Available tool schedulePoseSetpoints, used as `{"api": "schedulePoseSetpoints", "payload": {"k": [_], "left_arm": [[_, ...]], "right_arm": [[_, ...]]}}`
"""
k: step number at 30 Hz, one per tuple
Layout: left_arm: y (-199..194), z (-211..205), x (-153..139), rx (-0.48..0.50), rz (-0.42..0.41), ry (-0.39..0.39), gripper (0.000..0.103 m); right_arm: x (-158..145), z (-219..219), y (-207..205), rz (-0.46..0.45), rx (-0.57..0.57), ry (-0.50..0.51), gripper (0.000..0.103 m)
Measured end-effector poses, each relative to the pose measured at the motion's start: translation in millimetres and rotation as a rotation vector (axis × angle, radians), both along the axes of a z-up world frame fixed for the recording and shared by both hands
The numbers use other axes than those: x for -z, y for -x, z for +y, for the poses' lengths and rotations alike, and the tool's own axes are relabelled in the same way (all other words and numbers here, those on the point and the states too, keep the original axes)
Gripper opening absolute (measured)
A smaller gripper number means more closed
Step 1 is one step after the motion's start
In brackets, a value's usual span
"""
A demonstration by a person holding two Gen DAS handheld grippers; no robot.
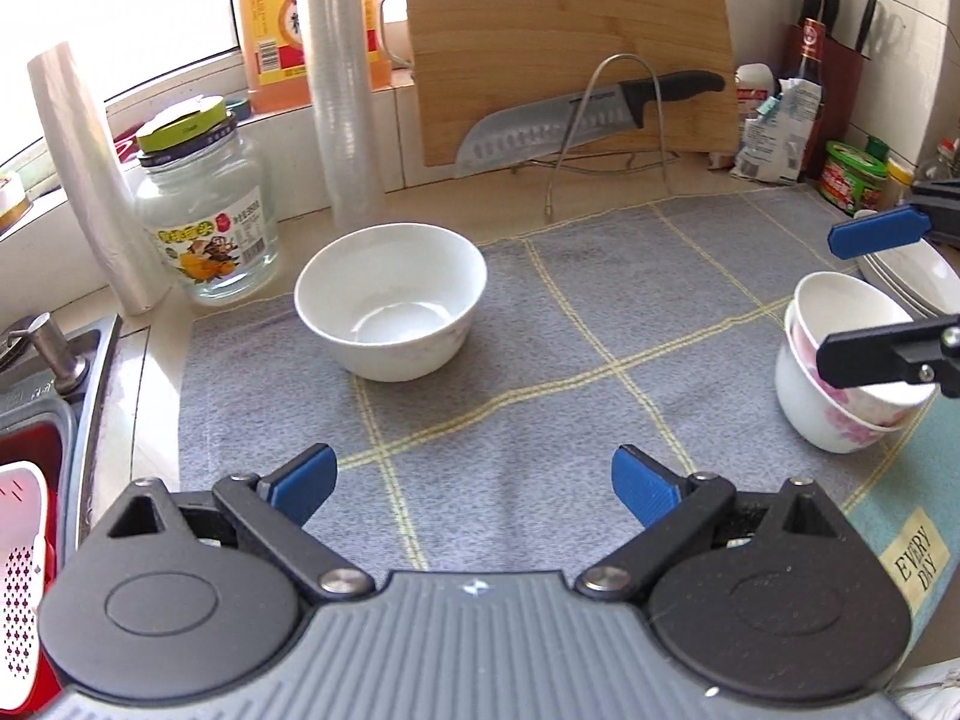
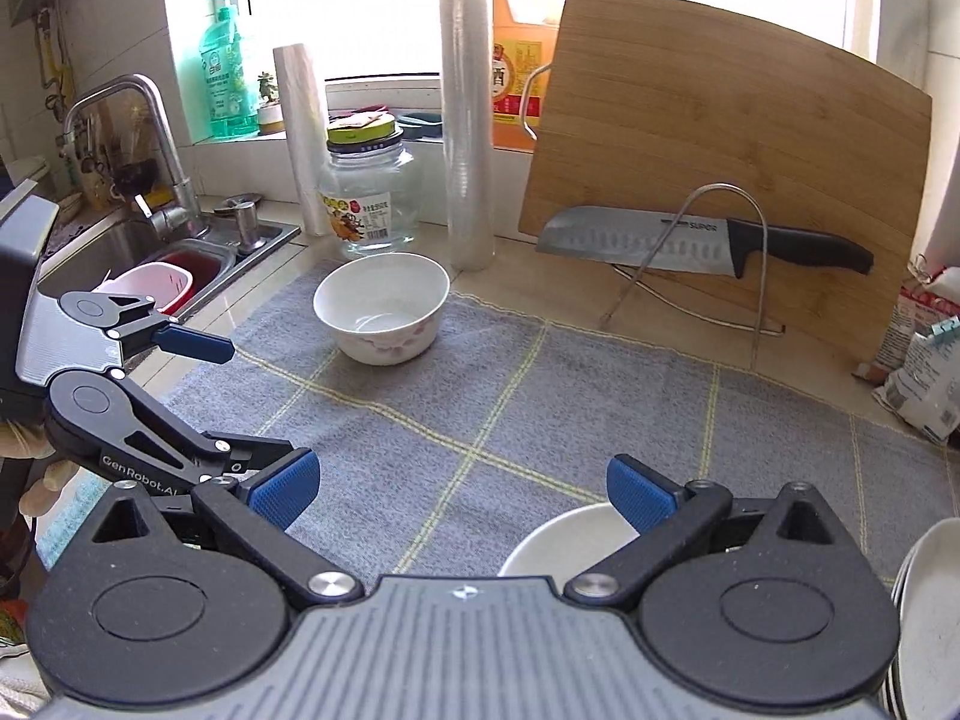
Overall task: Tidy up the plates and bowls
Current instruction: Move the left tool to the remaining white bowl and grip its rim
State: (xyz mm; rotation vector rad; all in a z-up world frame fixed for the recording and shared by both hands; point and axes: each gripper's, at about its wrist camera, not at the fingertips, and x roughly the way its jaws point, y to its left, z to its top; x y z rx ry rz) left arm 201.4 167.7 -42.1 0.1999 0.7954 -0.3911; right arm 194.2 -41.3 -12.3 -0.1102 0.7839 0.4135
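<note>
A single white bowl (image 1: 390,300) (image 2: 384,306) stands upright on the grey checked mat (image 1: 540,360), ahead of and apart from my left gripper (image 1: 474,486), which is open with only mat between its blue pads. Two nested floral bowls (image 1: 840,372) sit at the mat's right edge, with a stack of white plates (image 1: 918,276) (image 2: 930,600) behind them. My right gripper (image 2: 462,492) (image 1: 852,294) hovers over those bowls, open and holding nothing; the top bowl's rim (image 2: 564,540) shows under its right pad. In the right wrist view the left gripper (image 2: 240,402) is seen at the left.
A bamboo cutting board (image 1: 570,48) leans at the back with a large knife (image 1: 588,114) on a wire rack (image 1: 606,138). A glass jar (image 1: 204,222) and plastic rolls (image 1: 345,90) stand left of it. The sink (image 2: 120,252) lies at the left; bags and bottles (image 1: 774,126) crowd the right.
</note>
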Motion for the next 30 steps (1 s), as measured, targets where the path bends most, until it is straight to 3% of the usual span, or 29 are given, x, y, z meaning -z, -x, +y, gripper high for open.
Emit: {"api": "schedulePoseSetpoints", "payload": {"k": [11,19,30], "left_arm": [[-62,25,-7,-0.056,0.003,-0.004,0.098],[-96,25,-8,-0.012,0.001,0.011,0.098],[-142,27,11,0.090,0.047,0.012,0.095]], "right_arm": [[15,56,-40,-0.009,-0.063,0.049,0.103],[28,85,-63,-0.014,-0.044,0.071,0.103],[51,111,-95,0.015,-0.009,0.130,0.103]]}}
